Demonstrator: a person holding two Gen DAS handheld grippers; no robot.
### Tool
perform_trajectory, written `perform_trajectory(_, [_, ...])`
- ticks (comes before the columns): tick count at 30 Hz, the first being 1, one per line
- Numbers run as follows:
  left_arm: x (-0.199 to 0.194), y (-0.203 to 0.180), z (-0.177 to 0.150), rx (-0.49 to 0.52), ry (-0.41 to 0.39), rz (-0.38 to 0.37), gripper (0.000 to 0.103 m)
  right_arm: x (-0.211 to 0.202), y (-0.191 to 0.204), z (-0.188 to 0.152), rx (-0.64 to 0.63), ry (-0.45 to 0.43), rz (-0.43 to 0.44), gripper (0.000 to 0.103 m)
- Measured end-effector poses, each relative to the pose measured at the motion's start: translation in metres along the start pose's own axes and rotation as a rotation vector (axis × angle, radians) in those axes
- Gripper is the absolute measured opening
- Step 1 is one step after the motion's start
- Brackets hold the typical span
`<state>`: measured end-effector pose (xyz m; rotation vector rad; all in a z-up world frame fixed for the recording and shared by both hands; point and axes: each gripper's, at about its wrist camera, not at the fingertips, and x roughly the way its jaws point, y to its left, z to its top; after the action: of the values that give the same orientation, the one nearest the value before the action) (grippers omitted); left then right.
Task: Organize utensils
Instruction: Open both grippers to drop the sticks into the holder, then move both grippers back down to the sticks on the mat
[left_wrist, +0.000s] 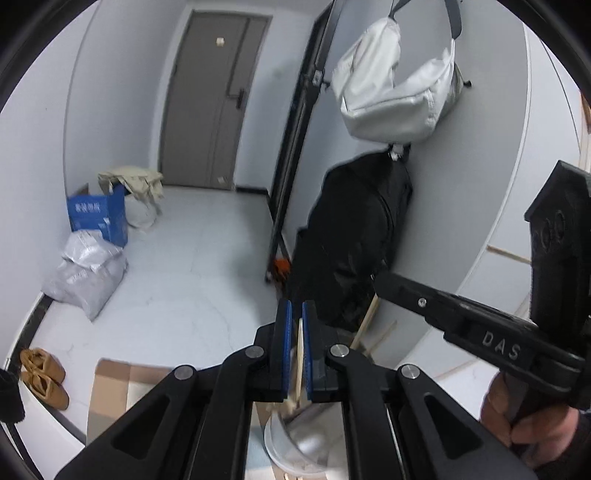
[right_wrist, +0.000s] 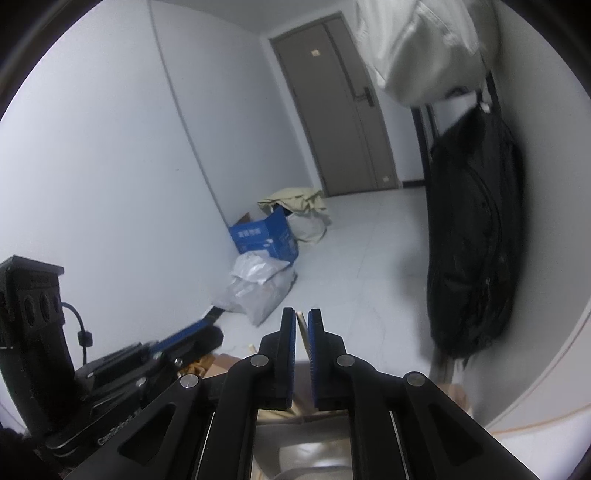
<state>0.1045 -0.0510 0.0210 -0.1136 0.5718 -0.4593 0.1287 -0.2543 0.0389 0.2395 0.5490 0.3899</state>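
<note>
At lower centre, the left gripper (left_wrist: 296, 314) pinched pale wooden chopsticks (left_wrist: 300, 354) over a round steel cup (left_wrist: 295, 443). The right gripper (right_wrist: 302, 321) pinched another pale stick (right_wrist: 303, 332). Any loosening risked sticks slipping past the cup.

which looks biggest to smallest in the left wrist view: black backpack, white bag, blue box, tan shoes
1. black backpack
2. white bag
3. blue box
4. tan shoes

The backpack and the bag look close in size; fisheye distortion makes their order unsure.

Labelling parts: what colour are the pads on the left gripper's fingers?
Blue pads on black fingers, clearest in the left wrist view.
</note>
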Motion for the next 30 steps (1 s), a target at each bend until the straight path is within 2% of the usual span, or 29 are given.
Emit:
perform_trajectory(2, [-0.009, 0.004, 0.000, -0.009, -0.004, 0.004, 0.001, -0.003, 0.000, -0.004, 0.009, -0.003, -0.009, 0.008])
perform_trajectory(4, [-0.018, 0.006, 0.002, -0.026, 0.006, -0.002, 0.002, -0.009, 0.000, -0.006, 0.024, -0.013, -0.024, 0.027])
perform_trajectory(6, [-0.028, 0.007, 0.004, -0.032, 0.010, 0.032, 0.014, -0.021, 0.000, -0.008, 0.046, -0.042, -0.039, 0.045])
perform_trajectory(8, [-0.037, 0.007, 0.004, -0.038, 0.011, 0.041, 0.044, -0.035, 0.000, -0.009, 0.063, -0.074, -0.050, 0.047])
perform_trajectory(10, [-0.053, 0.006, 0.005, -0.043, -0.023, 0.064, 0.062, -0.048, 0.001, -0.012, 0.074, -0.093, -0.063, 0.055])
perform_trajectory(12, [-0.067, 0.002, 0.005, -0.039, -0.049, 0.088, 0.067, -0.062, 0.004, -0.016, 0.076, -0.112, -0.073, 0.055])
perform_trajectory(14, [-0.076, -0.001, 0.005, -0.032, -0.056, 0.120, 0.079, -0.072, 0.010, -0.020, 0.077, -0.128, -0.080, 0.058])
perform_trajectory(18, [-0.096, -0.002, 0.002, -0.038, -0.095, 0.165, 0.083, -0.096, 0.024, -0.031, 0.080, -0.171, -0.086, 0.070])
perform_trajectory(19, [-0.101, -0.004, 0.001, -0.037, -0.102, 0.180, 0.087, -0.101, 0.029, -0.032, 0.079, -0.179, -0.089, 0.073])
perform_trajectory(20, [-0.103, -0.003, 0.001, -0.036, -0.106, 0.188, 0.092, -0.105, 0.032, -0.035, 0.076, -0.184, -0.088, 0.074])
perform_trajectory(26, [-0.128, -0.005, -0.008, -0.023, -0.148, 0.224, 0.101, -0.132, 0.054, -0.051, 0.037, -0.228, -0.096, 0.084])
perform_trajectory(30, [-0.140, -0.011, -0.018, -0.006, -0.171, 0.249, 0.102, -0.145, 0.065, -0.064, 0.017, -0.250, -0.097, 0.095])
